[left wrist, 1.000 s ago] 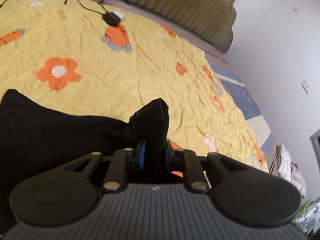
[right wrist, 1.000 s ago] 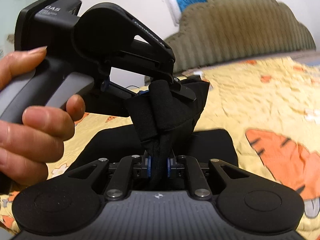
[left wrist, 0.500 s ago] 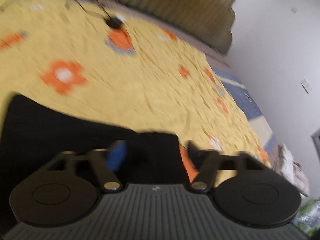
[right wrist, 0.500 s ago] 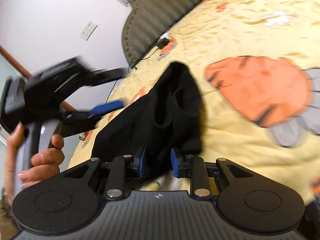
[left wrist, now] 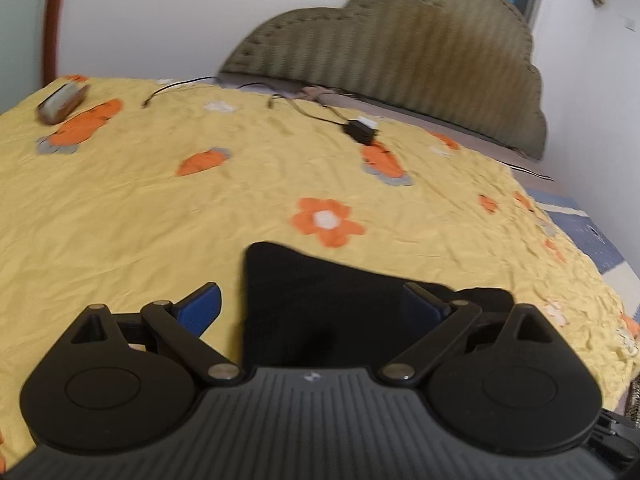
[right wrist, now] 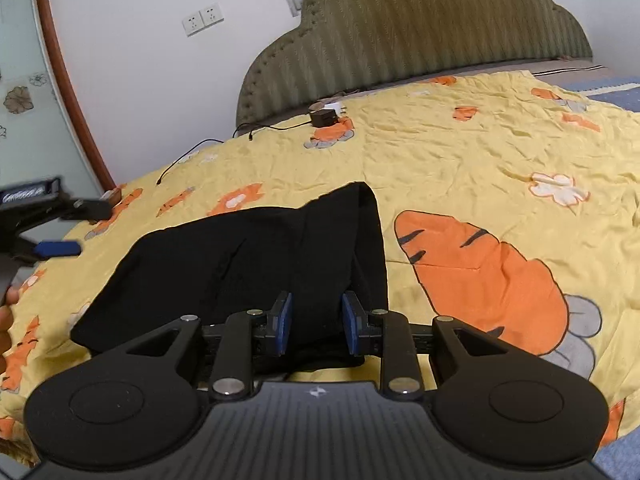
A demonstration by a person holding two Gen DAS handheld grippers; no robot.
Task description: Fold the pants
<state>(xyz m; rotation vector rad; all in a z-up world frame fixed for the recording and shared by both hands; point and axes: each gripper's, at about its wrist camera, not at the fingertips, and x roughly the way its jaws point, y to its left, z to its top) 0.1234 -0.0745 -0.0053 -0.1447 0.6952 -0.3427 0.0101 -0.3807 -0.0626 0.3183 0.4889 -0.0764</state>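
1. Blue-padded and spread wide, the left claw (left wrist: 316, 304) has just been opening; nothing is pinched. Its left finger (left wrist: 202, 306) hangs over bare bedspread, and its right finger (left wrist: 426, 304) over black cloth, with a gap on both sides.
2. Black pants (left wrist: 332, 304), folded into a flat bundle, lie on the bed right in front of the left claw, their near part running under the claw's body.
3. The right claw (right wrist: 316, 324) stands narrowly parted; its jaws have eased apart in the last moment. The near edge of the pants (right wrist: 256, 264) lies between the pads, though whether the pads press on the cloth I cannot tell.
4. Beyond both claws stretches a wrinkled yellow bedspread (left wrist: 140, 208) printed with orange carrots and flowers; one big carrot print (right wrist: 484, 276) sits just right of the right claw.
5. Farther off, a black charger (right wrist: 324, 118) with its cable (right wrist: 192, 154) rests near the olive ribbed headboard (right wrist: 420, 28).
6. At the far left of the right-wrist view, the other claw (right wrist: 44, 240) and a person's fingertips (right wrist: 8, 296) show at the frame edge.
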